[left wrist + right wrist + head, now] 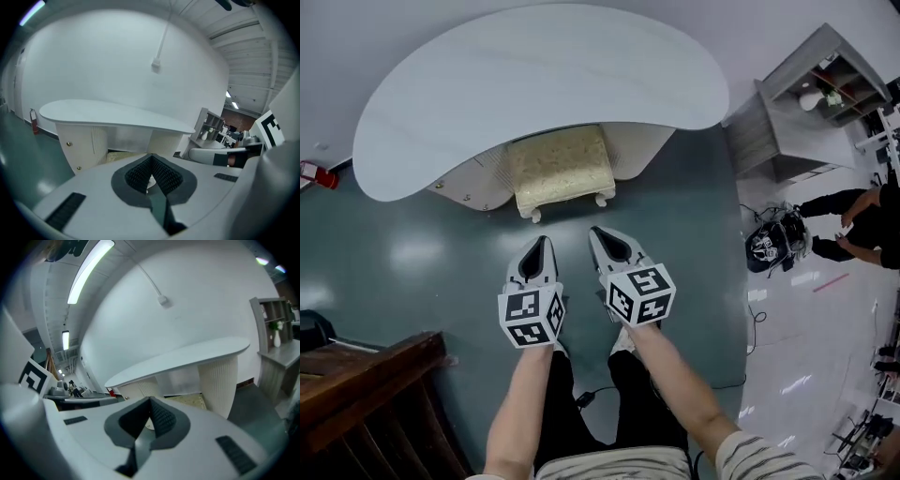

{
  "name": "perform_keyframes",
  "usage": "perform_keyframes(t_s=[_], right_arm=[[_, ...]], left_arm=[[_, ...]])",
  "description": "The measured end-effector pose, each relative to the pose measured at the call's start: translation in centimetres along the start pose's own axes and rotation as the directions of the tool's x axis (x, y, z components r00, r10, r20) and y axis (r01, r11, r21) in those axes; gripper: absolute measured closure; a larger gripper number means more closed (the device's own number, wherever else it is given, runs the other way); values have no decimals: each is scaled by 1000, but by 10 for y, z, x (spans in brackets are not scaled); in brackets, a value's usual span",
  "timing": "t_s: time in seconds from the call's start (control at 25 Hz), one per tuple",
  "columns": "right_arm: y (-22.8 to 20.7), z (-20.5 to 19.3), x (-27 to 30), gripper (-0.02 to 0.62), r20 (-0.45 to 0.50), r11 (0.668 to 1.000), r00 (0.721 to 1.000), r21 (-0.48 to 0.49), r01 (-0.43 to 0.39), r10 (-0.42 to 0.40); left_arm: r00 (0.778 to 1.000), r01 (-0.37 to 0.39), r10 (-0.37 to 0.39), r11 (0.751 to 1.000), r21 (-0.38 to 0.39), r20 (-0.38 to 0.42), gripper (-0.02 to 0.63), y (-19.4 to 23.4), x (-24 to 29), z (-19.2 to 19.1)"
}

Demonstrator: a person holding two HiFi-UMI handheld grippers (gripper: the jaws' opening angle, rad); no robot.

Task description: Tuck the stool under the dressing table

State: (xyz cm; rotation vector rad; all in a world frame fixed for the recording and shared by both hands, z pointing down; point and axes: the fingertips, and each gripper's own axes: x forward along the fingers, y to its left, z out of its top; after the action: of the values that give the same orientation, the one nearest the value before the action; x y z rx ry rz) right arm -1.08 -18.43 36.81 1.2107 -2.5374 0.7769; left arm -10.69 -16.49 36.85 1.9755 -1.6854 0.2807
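Note:
A cream cushioned stool [560, 169] with white legs stands partly under the white kidney-shaped dressing table [534, 84], its front edge still showing. Its cushion shows as a pale strip below the table in the left gripper view [119, 157] and in the right gripper view [185, 401]. My left gripper [541, 246] and right gripper [602, 234] hang side by side above the green floor, in front of the stool and apart from it. Both are shut with nothing between the pads.
A dark wooden piece of furniture [366, 394] sits at the lower left. A grey shelf unit [811, 103] stands at the right of the table. A black bag [772, 246] and a seated person [862, 220] are at the far right. A red extinguisher [319, 174] stands by the wall.

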Motion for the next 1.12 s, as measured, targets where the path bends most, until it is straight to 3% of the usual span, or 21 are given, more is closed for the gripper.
perform_keyframes(t_s=[0.16, 0.84, 1.12], right_arm=[[22, 36, -45, 583, 39, 999, 999, -37, 7, -5], [110, 152, -177, 583, 154, 995, 988, -96, -16, 30], [132, 187, -218, 583, 204, 980, 979, -200, 13, 29]], left_arm=[[1000, 7, -6, 1000, -22, 23, 601, -26, -44, 27], [985, 54, -68, 995, 89, 156, 601, -119, -166, 154], [969, 51, -81, 990, 130, 233, 601, -145, -211, 194]])
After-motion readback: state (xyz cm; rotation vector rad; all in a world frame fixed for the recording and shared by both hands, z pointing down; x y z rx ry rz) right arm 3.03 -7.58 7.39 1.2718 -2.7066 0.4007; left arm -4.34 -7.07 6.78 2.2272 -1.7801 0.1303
